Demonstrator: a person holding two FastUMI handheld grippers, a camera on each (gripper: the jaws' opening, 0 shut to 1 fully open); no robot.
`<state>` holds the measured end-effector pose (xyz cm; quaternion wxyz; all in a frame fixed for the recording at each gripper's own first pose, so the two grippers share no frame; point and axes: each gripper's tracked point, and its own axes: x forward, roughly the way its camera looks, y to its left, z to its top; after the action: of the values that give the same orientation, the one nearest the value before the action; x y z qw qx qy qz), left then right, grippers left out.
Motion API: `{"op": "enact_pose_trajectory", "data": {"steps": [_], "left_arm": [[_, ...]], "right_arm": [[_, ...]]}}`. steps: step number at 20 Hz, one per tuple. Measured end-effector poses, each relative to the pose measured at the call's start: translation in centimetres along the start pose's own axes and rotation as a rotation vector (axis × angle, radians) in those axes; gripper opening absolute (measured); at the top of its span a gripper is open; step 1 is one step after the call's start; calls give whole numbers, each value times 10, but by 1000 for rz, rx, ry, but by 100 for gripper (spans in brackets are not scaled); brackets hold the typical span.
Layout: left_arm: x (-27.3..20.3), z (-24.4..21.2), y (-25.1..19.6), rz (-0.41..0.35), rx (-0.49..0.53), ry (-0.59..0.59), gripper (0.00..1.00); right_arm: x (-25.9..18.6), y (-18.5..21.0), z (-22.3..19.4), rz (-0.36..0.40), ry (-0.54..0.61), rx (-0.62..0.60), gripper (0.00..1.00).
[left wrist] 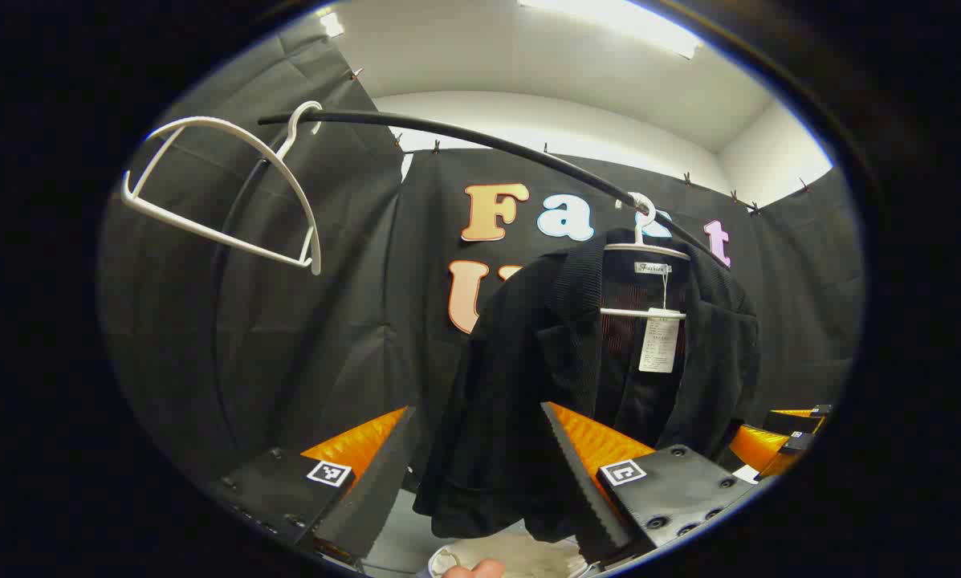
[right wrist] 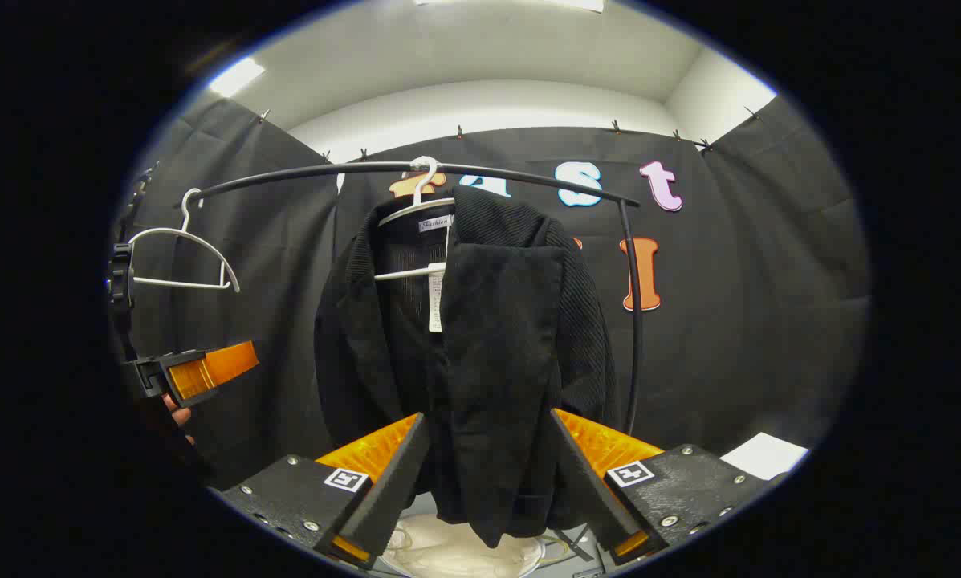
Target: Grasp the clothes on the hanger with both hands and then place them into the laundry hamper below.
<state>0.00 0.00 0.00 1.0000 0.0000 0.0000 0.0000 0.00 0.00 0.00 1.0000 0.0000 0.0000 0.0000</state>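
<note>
A black jacket (left wrist: 544, 361) (right wrist: 496, 337) with a paper tag hangs on a white hanger (left wrist: 645, 245) (right wrist: 416, 205) from the black rail (left wrist: 448, 132) (right wrist: 327, 170). My left gripper (left wrist: 477, 411) is open, its fingers spread either side of the jacket's lower left part. My right gripper (right wrist: 488, 416) is open as well, and the jacket's front hem hangs between its fingers. I cannot tell whether any finger touches the cloth. Below the jacket shows the pale laundry hamper (left wrist: 520, 554) (right wrist: 456, 554), mostly hidden. The left gripper (right wrist: 203, 371) also appears at the left of the right gripper view, the right gripper (left wrist: 781, 445) at the far right of the left gripper view.
An empty white hanger (left wrist: 215, 234) (right wrist: 179, 283) hangs tilted at the rail's left end. The rail's upright post (right wrist: 634, 321) stands just right of the jacket. A fingertip (left wrist: 472, 570) shows at the bottom edge. Black cloth walls close in behind and at the sides.
</note>
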Motion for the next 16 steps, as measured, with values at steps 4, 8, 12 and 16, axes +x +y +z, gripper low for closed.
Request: {"op": "enact_pose_trajectory", "data": {"steps": [4, 8, 12, 16], "left_arm": [[2, -1, -1, -9, 4, 4, 97], [3, -1, -1, -14, 8, 3, 97], [6, -2, 1, -14, 9, 6, 97], [7, -3, 1, -16, 2, 5, 93]], "right_arm": [[2, 1, 0, -7, -4, 7, 99], [3, 3, -2, -9, -4, 9, 99], [5, 5, -4, -10, 3, 10, 99], [9, 4, -5, -16, 5, 7, 99]]}}
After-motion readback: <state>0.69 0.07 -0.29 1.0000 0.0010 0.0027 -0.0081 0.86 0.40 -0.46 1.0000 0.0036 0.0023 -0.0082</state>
